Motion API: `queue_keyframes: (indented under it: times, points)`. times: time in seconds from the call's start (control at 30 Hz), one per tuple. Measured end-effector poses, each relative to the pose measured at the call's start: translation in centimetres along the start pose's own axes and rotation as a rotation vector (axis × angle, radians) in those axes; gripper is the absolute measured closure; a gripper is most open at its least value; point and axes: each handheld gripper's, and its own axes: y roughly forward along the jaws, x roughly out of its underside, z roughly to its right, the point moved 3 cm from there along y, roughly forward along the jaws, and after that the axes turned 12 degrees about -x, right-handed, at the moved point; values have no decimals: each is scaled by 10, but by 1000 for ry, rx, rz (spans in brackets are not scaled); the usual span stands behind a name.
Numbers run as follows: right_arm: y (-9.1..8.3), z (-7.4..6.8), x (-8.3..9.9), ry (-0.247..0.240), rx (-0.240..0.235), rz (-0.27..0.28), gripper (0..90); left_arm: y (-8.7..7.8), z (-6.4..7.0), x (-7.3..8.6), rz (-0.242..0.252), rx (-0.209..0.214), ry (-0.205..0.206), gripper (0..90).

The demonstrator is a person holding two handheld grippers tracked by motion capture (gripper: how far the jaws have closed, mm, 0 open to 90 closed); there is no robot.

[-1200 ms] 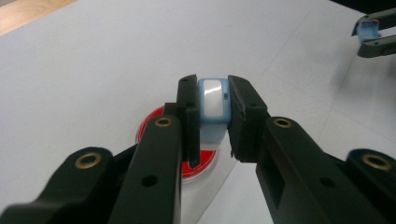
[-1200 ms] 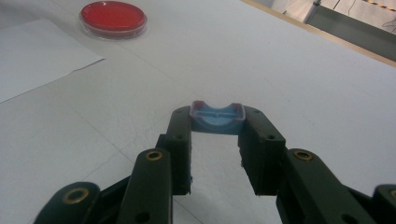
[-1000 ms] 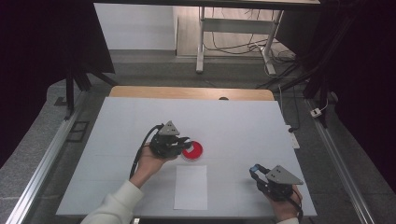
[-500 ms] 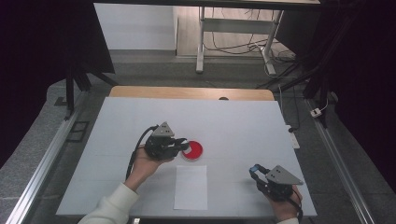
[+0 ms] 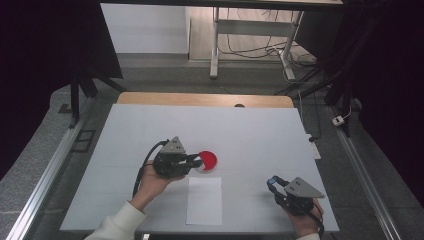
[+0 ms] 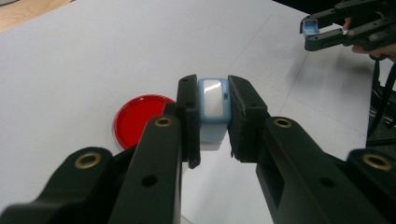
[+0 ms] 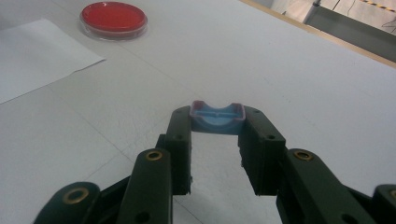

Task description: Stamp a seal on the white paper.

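High view: A person worked at a white table [image 5: 150,130], the left gripper [image 5: 196,162] held just beside a red dish [image 5: 206,160] near the table's middle. A white sheet of paper [image 5: 204,199] lay just in front of the dish, toward the person. The right gripper [image 5: 273,183] sat well apart, near the table's front right corner, with a blue piece showing at its tip.

Left gripper view: The jaws were clamped on a pale blue block [image 6: 213,103] with a glossy white face, pinched at its two sides and raised off the tabletop. The red dish [image 6: 138,119] lay on the table just left of and beyond the block. The other hand's gripper appeared at top right, also carrying something blue.

Right gripper view: The jaws were closed on a small blue cap [image 7: 217,118], a shallow tray-like piece with a pinkish rim, held only at the fingertips. The red dish [image 7: 113,18] and the paper [image 7: 37,56] lay well off, at upper left.

Risk, left side: The block stood so close to the dish that a low sideways sweep would likely knock or slide the dish.

Risk, right side: The cap was gripped only at the very tips; a twist or jolt could probably spring it loose onto the table.

Risk, joining: If the two blue pieces were to meet, a tilted approach could jam them.
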Motion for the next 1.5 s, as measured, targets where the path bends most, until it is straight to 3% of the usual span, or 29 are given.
queue_keyframes:
  times: [0.37,0.87,1.5]
  points:
    - [0,0,0,-2,1,1,650,-9,9,5,16,9,16,755]
    - [0,-1,-1,-6,4,-2,650,-13,21,16,-20,54,51,755]
    - [1,-1,0,-4,1,-2,650,3,37,27,-65,94,79,755]
